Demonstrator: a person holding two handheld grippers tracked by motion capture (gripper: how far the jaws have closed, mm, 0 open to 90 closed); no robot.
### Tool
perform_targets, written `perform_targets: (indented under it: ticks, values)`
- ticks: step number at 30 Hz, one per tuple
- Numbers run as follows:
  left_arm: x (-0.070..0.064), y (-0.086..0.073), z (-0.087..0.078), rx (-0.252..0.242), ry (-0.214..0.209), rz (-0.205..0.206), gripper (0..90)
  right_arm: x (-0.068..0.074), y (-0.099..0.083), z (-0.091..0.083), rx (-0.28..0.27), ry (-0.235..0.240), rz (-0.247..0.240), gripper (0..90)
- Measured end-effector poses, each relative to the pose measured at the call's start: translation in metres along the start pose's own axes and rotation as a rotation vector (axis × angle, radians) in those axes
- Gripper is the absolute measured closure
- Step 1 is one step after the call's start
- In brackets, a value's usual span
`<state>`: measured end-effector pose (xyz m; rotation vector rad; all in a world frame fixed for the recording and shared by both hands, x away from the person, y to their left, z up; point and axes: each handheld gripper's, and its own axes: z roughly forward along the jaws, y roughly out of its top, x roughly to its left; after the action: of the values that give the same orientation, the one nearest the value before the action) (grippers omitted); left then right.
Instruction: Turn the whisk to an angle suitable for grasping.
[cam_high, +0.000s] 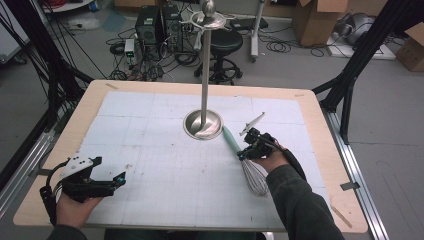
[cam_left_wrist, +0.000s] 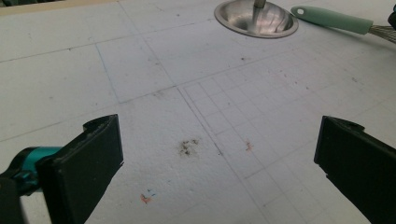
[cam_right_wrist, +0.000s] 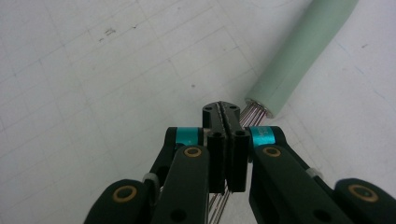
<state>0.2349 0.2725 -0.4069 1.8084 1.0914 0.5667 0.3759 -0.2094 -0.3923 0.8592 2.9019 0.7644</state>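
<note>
Both jaws of our right gripper (cam_right_wrist: 226, 122) pinch the whisk (cam_high: 246, 162) wires beside its handle, which points toward the stand (cam_high: 203, 125); our left gripper (cam_left_wrist: 219, 154) gapes empty.

Mint-green handle on the whisk (cam_high: 231, 140), silver wires fanning out at five o'clock from it, and a shiny silver stand (cam_high: 203, 123) with a round base at eleven o'clock of the handle. White mat (cam_high: 165, 175) ruled in a faint grey grid, on a pale wood table (cam_high: 320, 125). Both grippers are black with teal bands: left gripper (cam_left_wrist: 219, 158), right gripper (cam_right_wrist: 226, 112).
</note>
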Motion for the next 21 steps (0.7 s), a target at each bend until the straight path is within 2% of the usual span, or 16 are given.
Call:
perform_targets:
  ticks: [11, 21]
  values:
    - [0.0, 0.0, 0.001, 0.005, 0.0, 0.003, 1.7, -0.017, -0.013, -0.011, -0.026, -0.021, 0.067, 89.2]
    - [-0.001, 0.0, 0.001, 0.002, -0.001, 0.002, 1.7, -0.022, -0.017, -0.013, -0.039, -0.04, 0.087, 86.2]
